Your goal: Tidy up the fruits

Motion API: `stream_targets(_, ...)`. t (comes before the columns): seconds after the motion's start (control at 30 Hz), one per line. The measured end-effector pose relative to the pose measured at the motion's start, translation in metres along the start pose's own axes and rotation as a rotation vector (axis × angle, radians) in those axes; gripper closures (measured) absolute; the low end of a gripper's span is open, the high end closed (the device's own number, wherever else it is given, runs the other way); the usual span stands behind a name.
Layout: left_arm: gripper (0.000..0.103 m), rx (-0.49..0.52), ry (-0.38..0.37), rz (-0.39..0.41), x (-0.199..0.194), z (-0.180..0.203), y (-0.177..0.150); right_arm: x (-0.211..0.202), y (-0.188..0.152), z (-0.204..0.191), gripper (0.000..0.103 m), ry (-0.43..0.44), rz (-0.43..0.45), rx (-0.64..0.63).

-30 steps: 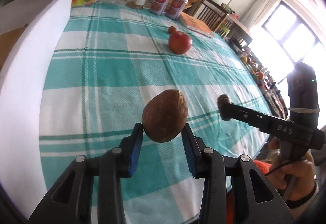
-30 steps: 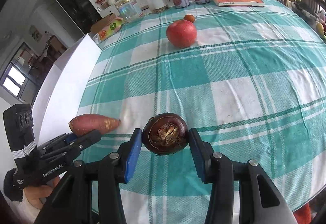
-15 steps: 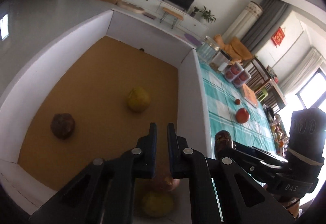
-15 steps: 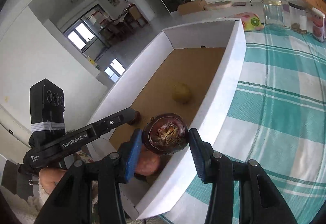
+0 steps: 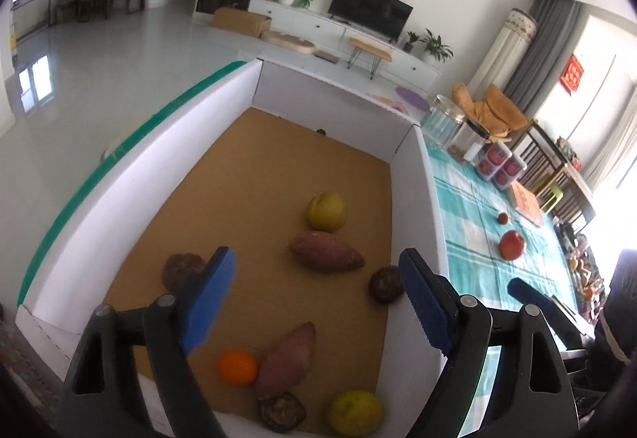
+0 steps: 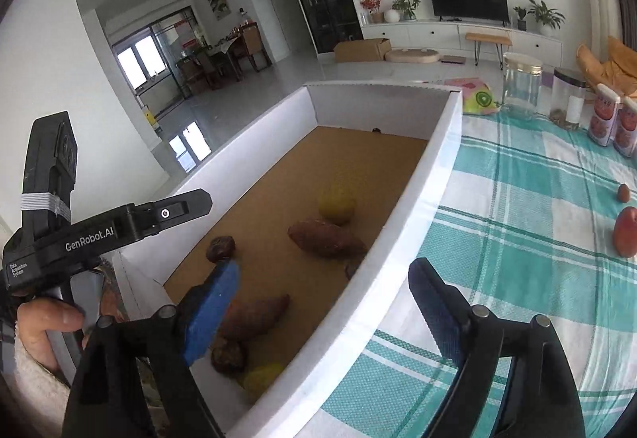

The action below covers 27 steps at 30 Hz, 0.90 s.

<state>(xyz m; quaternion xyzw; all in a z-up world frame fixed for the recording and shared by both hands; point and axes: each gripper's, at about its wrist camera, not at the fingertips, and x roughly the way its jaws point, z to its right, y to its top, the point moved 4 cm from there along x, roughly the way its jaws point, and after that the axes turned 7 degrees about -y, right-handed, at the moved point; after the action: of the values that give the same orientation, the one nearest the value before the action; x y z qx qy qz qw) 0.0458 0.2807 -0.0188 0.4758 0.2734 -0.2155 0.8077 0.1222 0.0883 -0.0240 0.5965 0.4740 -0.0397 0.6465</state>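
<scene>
A white box with a brown cardboard floor (image 5: 254,175) holds several pieces of produce: two sweet potatoes (image 5: 324,250), a yellow-green fruit (image 5: 326,212), an orange (image 5: 237,367), dark round fruits (image 5: 385,283) and a yellow fruit (image 5: 354,413). The box also shows in the right wrist view (image 6: 434,175). My left gripper (image 5: 318,302) is open and empty above the box. My right gripper (image 6: 322,306) is open and empty over the box's near right wall. A red apple (image 5: 511,244) and a small brown fruit (image 5: 503,217) lie on the checked tablecloth.
The teal and white checked tablecloth (image 6: 517,239) lies right of the box. Glass jars (image 6: 520,88), two red cans (image 6: 611,121) and an orange book (image 5: 527,204) stand at the far end. The table edge lies beyond the box's left wall.
Both grippers have opened. The left one released its sweet potato and the right one its dark round fruit into the box. Both fruits now lie on the box floor.
</scene>
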Motion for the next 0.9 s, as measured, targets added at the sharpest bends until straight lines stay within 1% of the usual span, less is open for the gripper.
stream_targets(0.07, 0.017, 0.043, -0.026, -0.005, -0.002, 0.017, -0.003, -0.012, -0.019, 0.035, 0.003, -0.107, 0.05, 0.051)
stream_targets(0.1, 0.017, 0.069, -0.046, -0.011, 0.0, 0.031, -0.004, -0.016, -0.031, 0.056, 0.002, -0.167, 0.059, 0.079)
stream_targets(0.13, 0.017, 0.096, -0.074, -0.019, 0.001, 0.046, -0.006, -0.017, -0.045, 0.079, 0.002, -0.235, 0.051, 0.11)
stream_targets(0.23, 0.017, 0.177, -0.183, -0.055, 0.009, 0.101, -0.019, -0.017, -0.087, 0.149, 0.002, -0.419, -0.009, 0.21)
stream_targets(0.33, 0.017, 0.261, -0.287, -0.125, 0.026, 0.158, -0.041, -0.031, -0.119, 0.208, 0.002, -0.569, -0.023, 0.307)
stream_targets(0.43, 0.017, 0.319, -0.358, -0.21, 0.05, 0.206, -0.071, -0.056, -0.138, 0.251, 0.002, -0.683, -0.026, 0.379)
stream_targets(0.5, 0.017, 0.34, -0.375, -0.247, 0.069, 0.23, -0.088, -0.069, -0.148, 0.273, 0.002, -0.72, -0.022, 0.469)
stream_targets(0.57, 0.017, 0.348, -0.362, -0.264, 0.091, 0.245, -0.103, -0.077, -0.154, 0.286, 0.002, -0.733, -0.008, 0.535)
stream_targets(0.63, 0.017, 0.362, -0.315, -0.265, 0.114, 0.252, -0.113, -0.08, -0.158, 0.293, 0.002, -0.762, -0.015, 0.564)
stream_targets(0.67, 0.017, 0.372, -0.284, -0.262, 0.126, 0.253, -0.117, -0.08, -0.16, 0.296, 0.002, -0.762, -0.016, 0.578)
stream_targets(0.77, 0.017, 0.4, -0.183, -0.263, 0.154, 0.249, -0.128, -0.08, -0.164, 0.3, 0.002, -0.757, -0.021, 0.607)
stream_targets(0.9, 0.017, 0.446, -0.112, -0.231, 0.186, 0.243, -0.133, -0.072, -0.167, 0.305, 0.002, -0.743, -0.049, 0.627)
